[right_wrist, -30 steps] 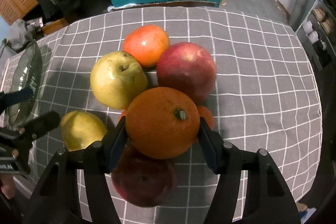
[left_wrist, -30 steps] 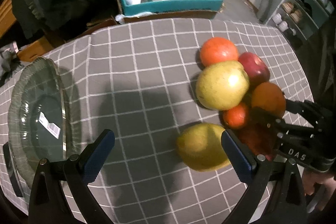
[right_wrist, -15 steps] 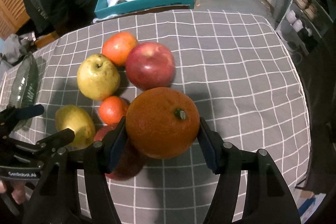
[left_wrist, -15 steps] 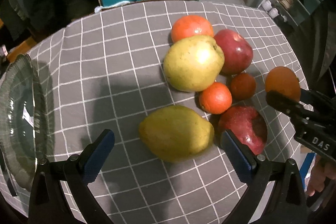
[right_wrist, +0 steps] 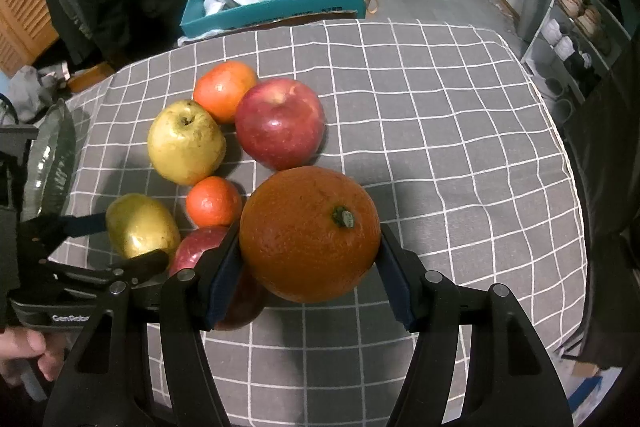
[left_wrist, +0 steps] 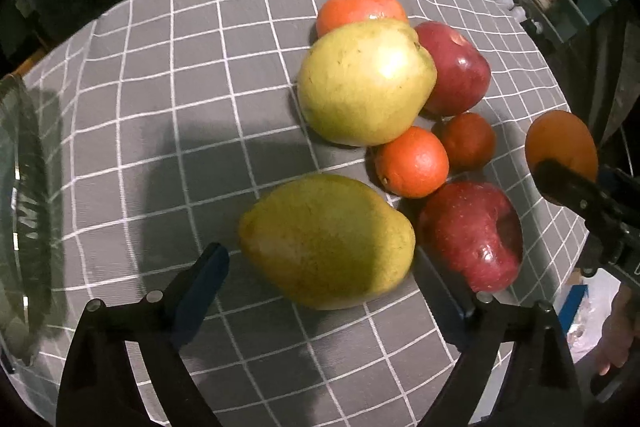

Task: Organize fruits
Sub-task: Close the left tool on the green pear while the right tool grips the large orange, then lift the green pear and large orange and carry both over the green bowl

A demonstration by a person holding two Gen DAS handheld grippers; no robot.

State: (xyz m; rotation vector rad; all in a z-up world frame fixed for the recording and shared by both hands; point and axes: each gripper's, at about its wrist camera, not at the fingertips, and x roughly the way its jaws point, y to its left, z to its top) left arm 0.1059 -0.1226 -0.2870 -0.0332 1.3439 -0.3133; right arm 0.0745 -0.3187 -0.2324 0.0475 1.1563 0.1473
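Note:
My right gripper (right_wrist: 310, 267) is shut on a large orange (right_wrist: 310, 233) and holds it above the grey checked cloth; the orange also shows in the left wrist view (left_wrist: 562, 147). My left gripper (left_wrist: 332, 283) is open, its fingers on either side of a yellow-green pear (left_wrist: 326, 241), not closed on it. On the cloth lie a second pear (left_wrist: 366, 81), two red apples (left_wrist: 472, 235) (left_wrist: 454, 69), a big orange (left_wrist: 360, 11) and two small tangerines (left_wrist: 412, 163) (left_wrist: 468, 141).
A glass bowl (left_wrist: 24, 211) stands at the table's left edge. A teal box (right_wrist: 276, 9) holding plastic bags sits beyond the far edge. Shelves (right_wrist: 580, 23) stand at the right. The grey checked cloth (right_wrist: 440, 107) lies to the right of the fruit.
My right gripper has lifted the large orange up and back from the pile. My left gripper has moved forward and closer to the near pear, which now lies between its fingers.

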